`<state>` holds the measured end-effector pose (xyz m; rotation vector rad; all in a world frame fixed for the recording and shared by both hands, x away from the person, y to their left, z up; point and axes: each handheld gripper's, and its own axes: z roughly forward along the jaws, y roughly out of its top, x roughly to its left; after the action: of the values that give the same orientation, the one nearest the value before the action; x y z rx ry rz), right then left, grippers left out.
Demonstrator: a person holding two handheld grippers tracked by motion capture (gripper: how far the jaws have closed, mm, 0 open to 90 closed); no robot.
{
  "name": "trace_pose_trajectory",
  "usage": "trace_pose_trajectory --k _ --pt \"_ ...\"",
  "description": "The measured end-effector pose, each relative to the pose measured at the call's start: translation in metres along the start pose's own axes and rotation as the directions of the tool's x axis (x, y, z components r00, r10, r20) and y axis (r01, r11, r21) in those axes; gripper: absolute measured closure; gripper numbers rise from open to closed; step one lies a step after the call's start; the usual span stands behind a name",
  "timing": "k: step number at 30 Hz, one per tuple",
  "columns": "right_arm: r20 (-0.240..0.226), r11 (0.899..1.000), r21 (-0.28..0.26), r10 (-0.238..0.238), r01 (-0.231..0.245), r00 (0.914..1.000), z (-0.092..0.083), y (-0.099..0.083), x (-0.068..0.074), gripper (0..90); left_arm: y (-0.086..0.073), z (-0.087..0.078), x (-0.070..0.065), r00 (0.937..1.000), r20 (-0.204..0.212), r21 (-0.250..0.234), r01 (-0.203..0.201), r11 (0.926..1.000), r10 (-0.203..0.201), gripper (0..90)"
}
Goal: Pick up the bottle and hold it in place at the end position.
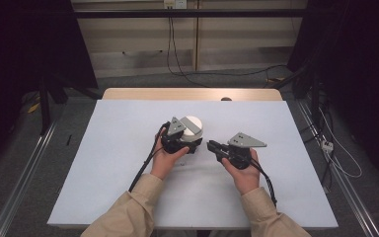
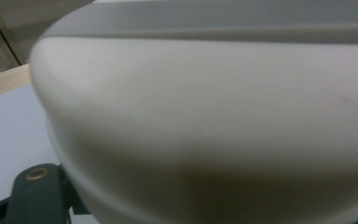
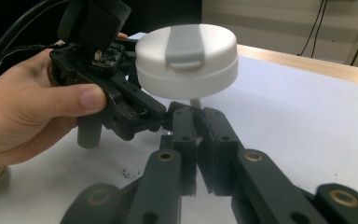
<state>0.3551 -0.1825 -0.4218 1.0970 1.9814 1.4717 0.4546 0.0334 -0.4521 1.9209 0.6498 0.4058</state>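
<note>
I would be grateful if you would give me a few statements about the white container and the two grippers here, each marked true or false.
1. The white container has a round lid with a flip tab on top. True.
2. The left gripper is at the container. True; the left gripper view has the white body right up against the camera.
3. The right gripper has its jaws spread wide. False; they stand together, close below the container.
4. The container lies on its side at the table's near edge. False; it is upright, near the middle of the light table.
5. The person's sleeves are black. False; they are beige.
</note>
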Motion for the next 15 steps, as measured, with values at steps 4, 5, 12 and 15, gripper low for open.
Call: trace_pose_trajectory --k 4,5,12,15 --pt "-0.011 1.000 0.003 0.012 -0.012 0.9999 0.0029 0.0026 0.0003 87.4 -0.0001 0.0000 0.0000 1.0000 0.000 0.000 0.000 1.0000 0.000 18.6" --pt "-0.012 1.000 0.004 0.014 -0.014 0.9998 0.0036 0.0030 0.0002 87.9 0.0000 0.0000 0.0000 1.0000 0.000 0.000 0.000 1.0000 0.000 18.6" --pt "-0.018 1.000 0.013 0.011 -0.011 0.9998 0.0075 0.0067 -0.0008 90.0 -0.0001 -0.0002 0.0001 1.0000 0.001 0.002 -0.002 1.0000 0.002 18.6" --pt "-0.024 1.000 0.024 0.010 -0.009 0.9997 0.0098 0.0088 -0.0003 90.0 -0.0001 -0.0003 0.0004 1.0000 0.001 0.002 -0.003 1.0000 0.003 18.6"
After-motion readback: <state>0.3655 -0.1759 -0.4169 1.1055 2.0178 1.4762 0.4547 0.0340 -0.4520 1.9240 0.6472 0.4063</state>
